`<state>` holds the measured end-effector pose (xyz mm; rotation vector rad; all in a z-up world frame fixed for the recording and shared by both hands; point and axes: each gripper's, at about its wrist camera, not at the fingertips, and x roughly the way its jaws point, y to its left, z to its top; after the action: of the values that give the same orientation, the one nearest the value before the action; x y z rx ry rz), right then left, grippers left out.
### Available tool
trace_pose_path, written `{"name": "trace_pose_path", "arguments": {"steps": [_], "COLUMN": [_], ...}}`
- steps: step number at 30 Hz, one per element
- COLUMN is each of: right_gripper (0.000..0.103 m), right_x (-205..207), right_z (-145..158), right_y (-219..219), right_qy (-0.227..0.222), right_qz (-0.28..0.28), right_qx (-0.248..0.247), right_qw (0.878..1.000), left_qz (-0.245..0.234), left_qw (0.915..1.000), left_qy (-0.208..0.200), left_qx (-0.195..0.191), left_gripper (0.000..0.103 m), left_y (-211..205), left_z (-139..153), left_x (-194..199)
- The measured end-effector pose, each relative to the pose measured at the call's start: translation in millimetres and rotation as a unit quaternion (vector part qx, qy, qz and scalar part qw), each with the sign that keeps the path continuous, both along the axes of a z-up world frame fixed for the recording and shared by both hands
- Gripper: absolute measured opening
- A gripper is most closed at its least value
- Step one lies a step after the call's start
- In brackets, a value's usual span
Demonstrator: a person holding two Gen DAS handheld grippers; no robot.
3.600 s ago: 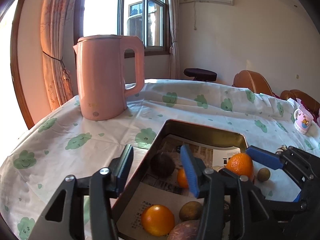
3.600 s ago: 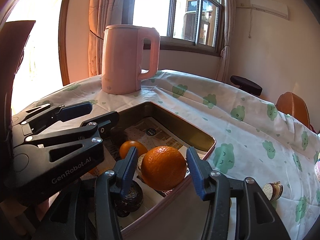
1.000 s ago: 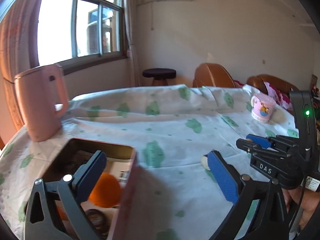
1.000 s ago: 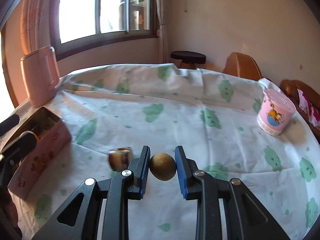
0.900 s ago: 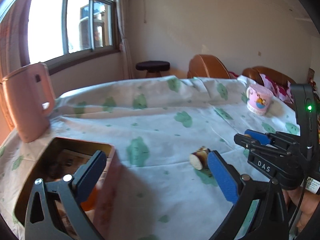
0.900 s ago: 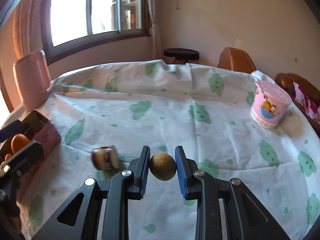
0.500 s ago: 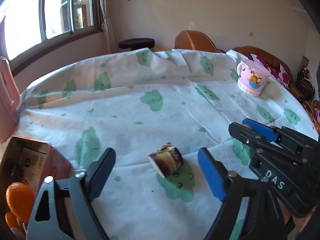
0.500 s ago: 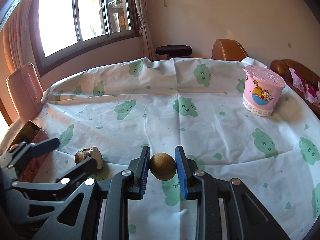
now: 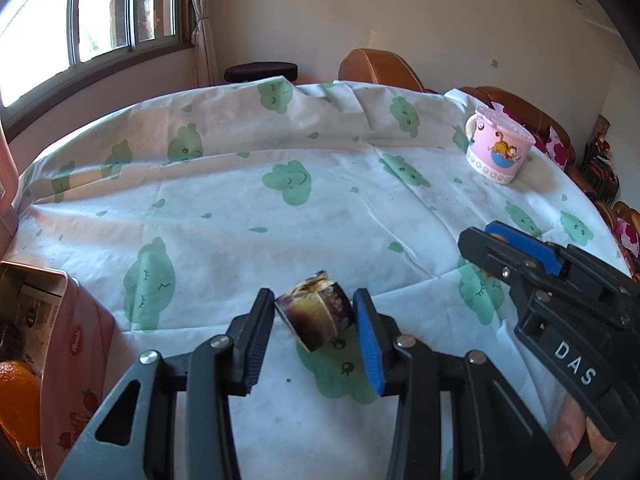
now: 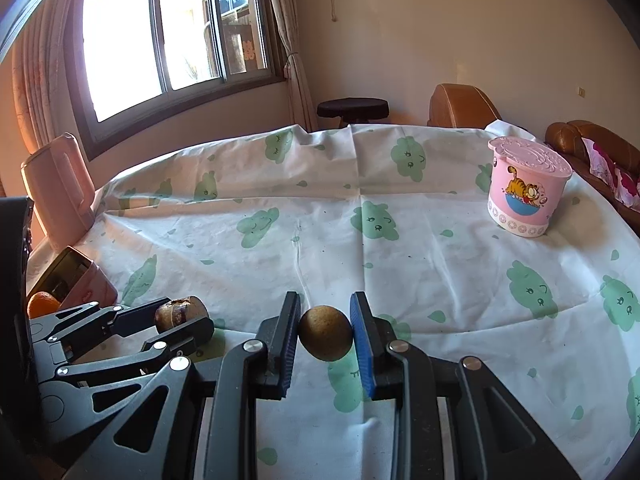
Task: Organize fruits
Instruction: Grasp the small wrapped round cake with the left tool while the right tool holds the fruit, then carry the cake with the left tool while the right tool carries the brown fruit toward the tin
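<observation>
Left wrist view now shows the left gripper (image 9: 314, 318) narrowed around the dark brown cut piece of fruit with pale flesh (image 9: 315, 314), both pads touching its sides; half a second ago wide open and only approaching. Looks like a grip just made, with the piece not yet lifted from the white tablecloth with green clouds (image 9: 240, 200). Meanwhile keeps the small round brown fruit (image 10: 325, 333) clamped in the right gripper (image 10: 325, 334), as before. Means both loose fruits are probably secured. Next, probably carrying to the pink rectangular tin (image 9: 76, 344), seen at the left edge with an orange (image 9: 18, 404) inside.
</observation>
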<state>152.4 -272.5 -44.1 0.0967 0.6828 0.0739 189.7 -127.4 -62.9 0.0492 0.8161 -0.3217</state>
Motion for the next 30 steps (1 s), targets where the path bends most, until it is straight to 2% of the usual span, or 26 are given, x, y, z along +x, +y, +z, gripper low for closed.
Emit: {"name": "trace_pose_path", "arguments": {"steps": [30], "right_gripper": [0.028], "right_x": [-26], "right_z": [17], "right_y": [3], "right_qy": [-0.080], "right_qz": [0.014], "right_qx": [0.006], "right_qw": [0.997], "left_qz": [0.034], "left_qw": [0.9940], "left_qy": [-0.104], "left_qx": [-0.009], "left_gripper": [0.042], "left_y": [12], "left_z": [24], "left_x": [-28]}}
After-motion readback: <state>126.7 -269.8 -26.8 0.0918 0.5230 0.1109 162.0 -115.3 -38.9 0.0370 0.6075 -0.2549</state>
